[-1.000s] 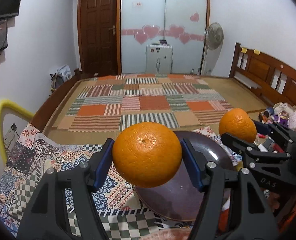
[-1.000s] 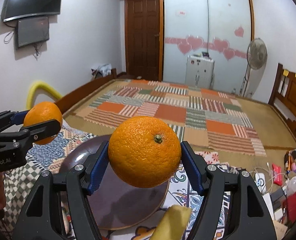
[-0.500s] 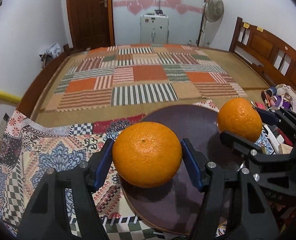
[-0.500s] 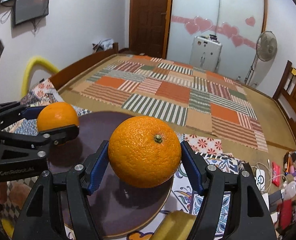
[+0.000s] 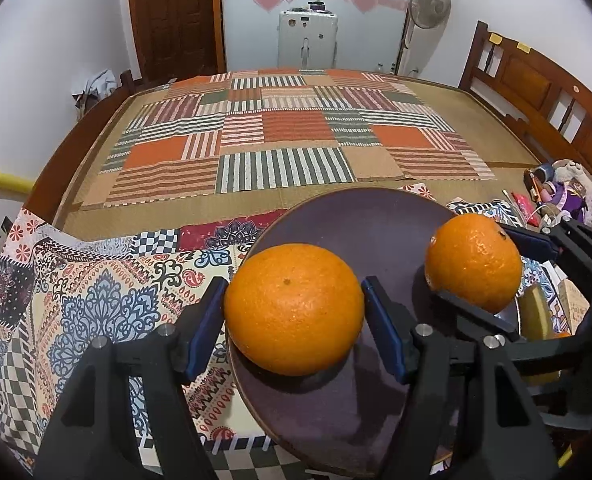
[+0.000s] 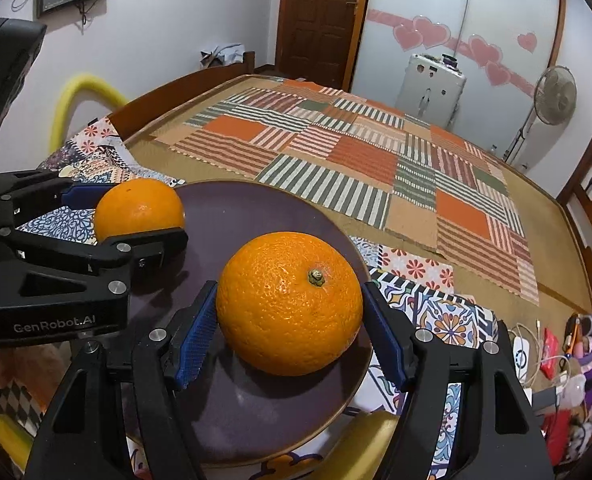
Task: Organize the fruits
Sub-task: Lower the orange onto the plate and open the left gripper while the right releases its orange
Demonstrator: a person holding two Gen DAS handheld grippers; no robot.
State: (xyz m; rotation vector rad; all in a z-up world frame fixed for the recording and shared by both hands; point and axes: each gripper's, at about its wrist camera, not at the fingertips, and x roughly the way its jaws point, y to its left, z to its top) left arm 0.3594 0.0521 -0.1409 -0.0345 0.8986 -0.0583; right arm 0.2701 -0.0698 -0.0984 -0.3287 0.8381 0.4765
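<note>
Compared with a second ago, both oranges have been lowered from above the bed to the dark plate (image 5: 360,220), and a small gap is now seen between each blue pad and its fruit. The left claw (image 5: 293,312) is parted around the left orange (image 5: 293,308), which rests on the near left part of the plate, its shadow directly beneath it. The right claw (image 6: 289,312) is likewise loosened around the right orange (image 6: 289,302), stem upward, set on the right side of the plate (image 6: 255,204); whether a pad is touching the peel cannot be told. In the left view the right claw (image 5: 496,276) is seen from the side, its lower finger crossing the right orange (image 5: 474,262). The plate lies on a patterned cloth (image 5: 95,304) at the near edge of the bed, with a striped patchwork mat (image 5: 279,144) beyond. A yellow fruit (image 6: 366,440) is cut off beneath the right claw and cannot be identified. Clutter at the far right is too blurred to name.
</note>
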